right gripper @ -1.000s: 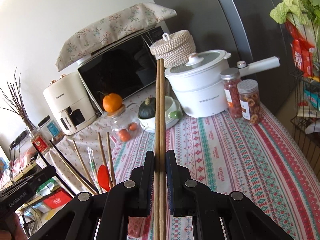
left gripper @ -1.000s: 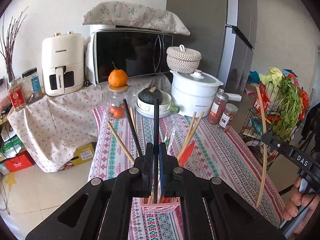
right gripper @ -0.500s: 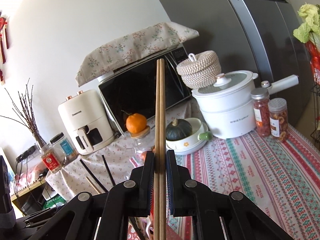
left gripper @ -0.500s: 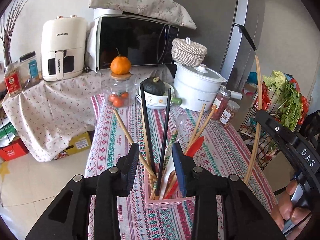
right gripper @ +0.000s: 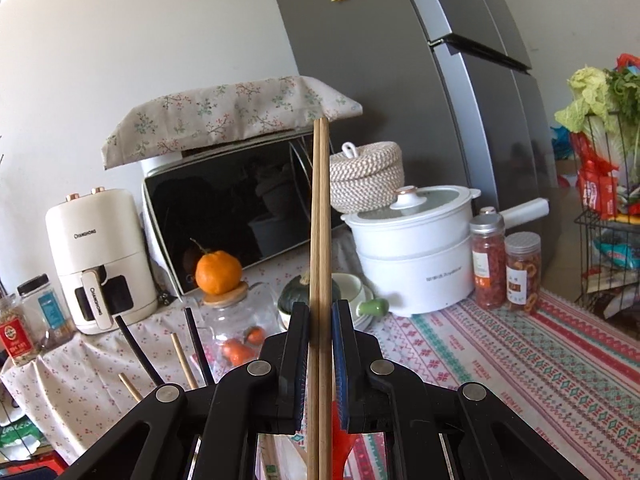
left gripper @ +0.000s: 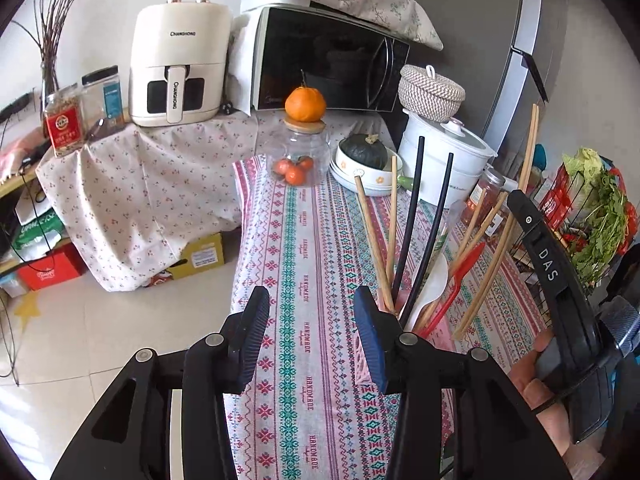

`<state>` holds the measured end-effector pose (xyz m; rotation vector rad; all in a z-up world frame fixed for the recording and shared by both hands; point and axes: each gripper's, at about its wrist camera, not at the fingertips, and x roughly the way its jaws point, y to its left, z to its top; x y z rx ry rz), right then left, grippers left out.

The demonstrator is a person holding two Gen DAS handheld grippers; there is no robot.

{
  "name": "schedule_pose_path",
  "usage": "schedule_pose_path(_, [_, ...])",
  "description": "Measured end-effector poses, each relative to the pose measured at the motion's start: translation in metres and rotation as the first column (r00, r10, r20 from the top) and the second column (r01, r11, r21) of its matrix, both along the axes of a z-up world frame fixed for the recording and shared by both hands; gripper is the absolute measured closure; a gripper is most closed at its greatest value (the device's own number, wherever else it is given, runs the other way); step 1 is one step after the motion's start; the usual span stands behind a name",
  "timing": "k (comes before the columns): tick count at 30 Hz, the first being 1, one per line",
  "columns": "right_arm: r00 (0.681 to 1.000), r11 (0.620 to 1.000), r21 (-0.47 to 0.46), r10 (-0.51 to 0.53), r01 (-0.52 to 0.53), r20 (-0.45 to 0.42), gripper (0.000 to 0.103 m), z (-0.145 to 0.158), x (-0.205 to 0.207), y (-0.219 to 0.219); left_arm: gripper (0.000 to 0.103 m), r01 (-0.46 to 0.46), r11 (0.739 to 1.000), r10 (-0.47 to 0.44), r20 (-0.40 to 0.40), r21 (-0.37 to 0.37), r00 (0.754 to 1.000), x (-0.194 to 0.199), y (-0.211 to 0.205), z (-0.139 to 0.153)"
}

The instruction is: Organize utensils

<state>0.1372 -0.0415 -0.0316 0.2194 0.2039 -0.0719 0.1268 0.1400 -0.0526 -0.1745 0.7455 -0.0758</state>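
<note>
A pink utensil holder (left gripper: 359, 364) stands on the patterned tablecloth (left gripper: 304, 240). In it are two black chopsticks (left gripper: 412, 220), several wooden chopsticks (left gripper: 374, 240), a red spoon (left gripper: 460, 276) and a white spoon (left gripper: 434, 284). My left gripper (left gripper: 312, 320) is just left of the holder, its jaws opening with nothing between them. My right gripper (right gripper: 320, 320) is shut on a pair of wooden chopsticks (right gripper: 320, 220) that stick up and forward. In the left wrist view it (left gripper: 520, 204) hangs right of the holder, the pair's lower ends beside the rim.
At the table's far end are a glass jar (left gripper: 300, 156) topped with an orange, a bowl with a green squash (left gripper: 364, 152), a white pot (left gripper: 444, 160) and two spice jars (right gripper: 504, 264). Behind are a microwave (left gripper: 328, 60) and an air fryer (left gripper: 180, 64). A wire vegetable rack (left gripper: 592, 216) stands right.
My left gripper let go of a black chopstick, which now stands in the holder, then opened and drew away to the left. My right gripper carried its wooden pair closer to the holder.
</note>
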Motion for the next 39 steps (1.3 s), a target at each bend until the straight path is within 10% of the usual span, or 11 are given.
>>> schedule_pose_path(6, [1.000,0.999,-0.048,-0.012,0.012,-0.004,0.092,-0.014,-0.005,0.013,0.057,0.005,1.000,-0.005,-0.014,-0.017,1.000,0.002,0.005,-0.003])
schedule_pose_path(15, [0.998,0.999,-0.012,0.043,-0.044,-0.034,0.060,-0.007,-0.018,-0.004,0.050,0.021,1.000,-0.021,-0.031,0.016,0.999,0.001,-0.002,-0.006])
schedule_pose_path(25, [0.986,0.997,0.014,0.083,-0.081,-0.144,0.000,0.024,-0.039,-0.069,0.006,-0.020,0.998,0.025,-0.082,0.065,0.996,-0.013,-0.023,-0.009])
schedule_pose_path(39, [0.933,0.970,-0.184,0.085,-0.157,-0.349,0.000,0.059,-0.091,-0.115,0.000,-0.022,0.982,0.017,0.027,0.189,0.999,-0.072,-0.101,0.042])
